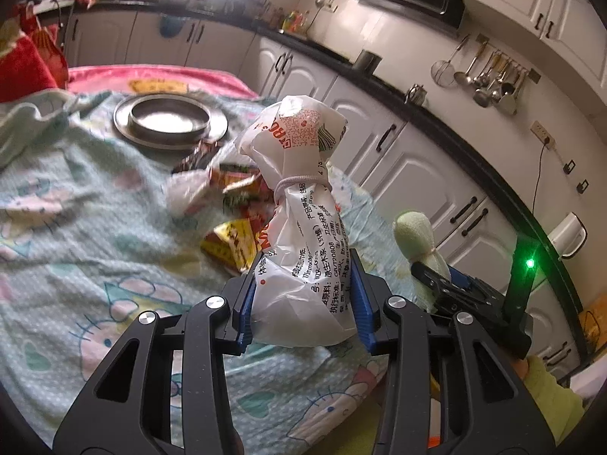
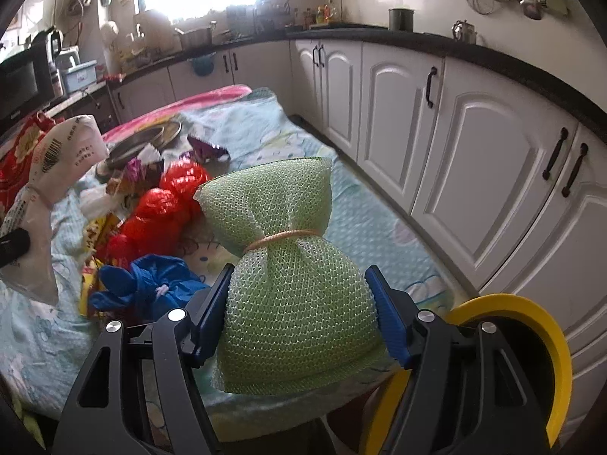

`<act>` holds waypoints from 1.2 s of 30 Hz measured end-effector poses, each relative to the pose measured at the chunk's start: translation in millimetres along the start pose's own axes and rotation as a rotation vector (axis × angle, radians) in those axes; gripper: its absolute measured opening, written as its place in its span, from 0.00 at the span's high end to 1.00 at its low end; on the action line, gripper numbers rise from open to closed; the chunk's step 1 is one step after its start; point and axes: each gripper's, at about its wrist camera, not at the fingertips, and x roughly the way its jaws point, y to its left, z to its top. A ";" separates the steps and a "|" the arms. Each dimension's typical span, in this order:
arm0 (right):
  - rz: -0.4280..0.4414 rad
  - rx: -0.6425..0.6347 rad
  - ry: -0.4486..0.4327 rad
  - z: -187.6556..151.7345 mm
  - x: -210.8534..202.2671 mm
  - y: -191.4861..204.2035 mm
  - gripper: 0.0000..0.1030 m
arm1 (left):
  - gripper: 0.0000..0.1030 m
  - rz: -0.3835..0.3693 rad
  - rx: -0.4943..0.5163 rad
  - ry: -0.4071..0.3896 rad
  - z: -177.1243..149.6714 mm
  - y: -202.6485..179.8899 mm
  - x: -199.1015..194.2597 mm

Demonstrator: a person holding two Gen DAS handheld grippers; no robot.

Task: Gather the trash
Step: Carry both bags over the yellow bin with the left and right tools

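The table (image 2: 265,125) under its cartoon-print cloth fills both views, with white cabinets running along its 3 o'clock side. At its far end, around 11 o'clock in your left wrist view, sits a round metal pan (image 1: 170,119), and the rest of the trash lies loose between it and you: a red mesh bundle (image 2: 167,204), a blue plastic wad (image 2: 151,284) nearer at 8 o'clock in your right view, and crinkled snack wrappers (image 1: 227,182). At 4 o'clock in the right view a yellow-rimmed bin (image 2: 531,341) waits just beside the table's near edge; that looks like where both loads go. Your right gripper (image 2: 299,318) is clamped on the green foam-net bundle (image 2: 288,265), pads pressing its lower half below the rubber band. It looks light and springy, so it will squash rather than slip; keep the hold on the fat lower part, not the flared top. Your left gripper (image 1: 303,303) is closed on the white printed plastic bag (image 1: 299,227), gripping it below its tied neck. That film looks slick and nearly weightless, and it can slide out if you ease off, so hold where the bag bulks thickest.
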 end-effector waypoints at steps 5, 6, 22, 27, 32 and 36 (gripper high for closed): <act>-0.008 0.014 -0.051 4.0 -24.1 -8.4 0.36 | 0.67 -0.014 0.024 -0.033 7.3 -11.8 -11.7; -0.010 0.017 -0.063 4.7 -30.8 -11.1 0.36 | 0.67 -0.017 0.031 -0.038 8.2 -14.8 -13.0; -0.079 0.061 -0.143 -14.8 -93.1 -44.6 0.36 | 0.67 -0.082 0.154 -0.004 5.4 -69.1 1.1; -0.105 0.104 -0.151 -23.0 -108.3 -64.3 0.36 | 0.67 -0.112 0.197 0.026 -0.1 -90.3 13.9; -0.133 0.135 -0.153 -32.5 -120.0 -82.3 0.36 | 0.67 -0.148 0.228 0.053 -8.9 -113.2 28.5; -0.164 0.162 -0.152 -43.1 -128.7 -98.9 0.36 | 0.67 -0.173 0.267 0.081 -18.9 -132.8 40.1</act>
